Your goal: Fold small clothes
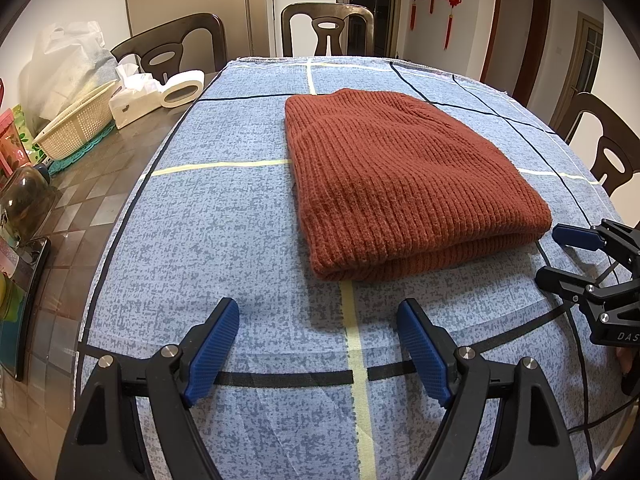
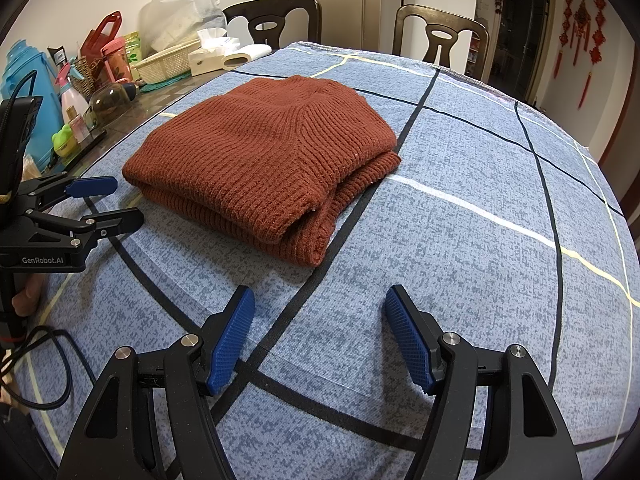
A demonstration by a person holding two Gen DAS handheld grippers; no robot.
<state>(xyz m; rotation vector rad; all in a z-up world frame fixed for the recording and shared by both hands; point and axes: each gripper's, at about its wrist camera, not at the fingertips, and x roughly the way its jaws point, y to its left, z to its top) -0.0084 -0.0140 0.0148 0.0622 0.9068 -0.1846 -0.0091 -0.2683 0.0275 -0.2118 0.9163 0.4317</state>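
The sweater point(image 1: 404, 184) lay folded into a thick rust-red rectangle on the blue cloth point(image 1: 224, 240) that covered most of the desk point(image 1: 100, 184). It rested near the middle of the cloth, flat, with its doubled fold edge turned toward the near edge of the desk and its stacked layers visible at the right-hand corner in the right wrist view.

The left tongs point(image 1: 318, 312) stood released — blue pads spread wide over bare cloth, nothing between them, short of the sweater's near edge. The right tongs point(image 2: 320, 300) were likewise released, pads apart above the cloth just before the sweater's near right corner, touching nothing. Each tool appeared in the other's view, flanking the sweater at its near corners; a fingertip showed on each handle.

Along the desk's left edge, off the cloth, stood a cream basket point(image 1: 76, 124), a tissue box point(image 1: 134, 100), a paper roll point(image 1: 182, 88) and a white plastic bag point(image 1: 64, 64); further toward the near left corner were bottles point(image 2: 74, 96) and a blue jug point(image 2: 24, 92). Dark chairs point(image 1: 326, 32) stood along the far edge.
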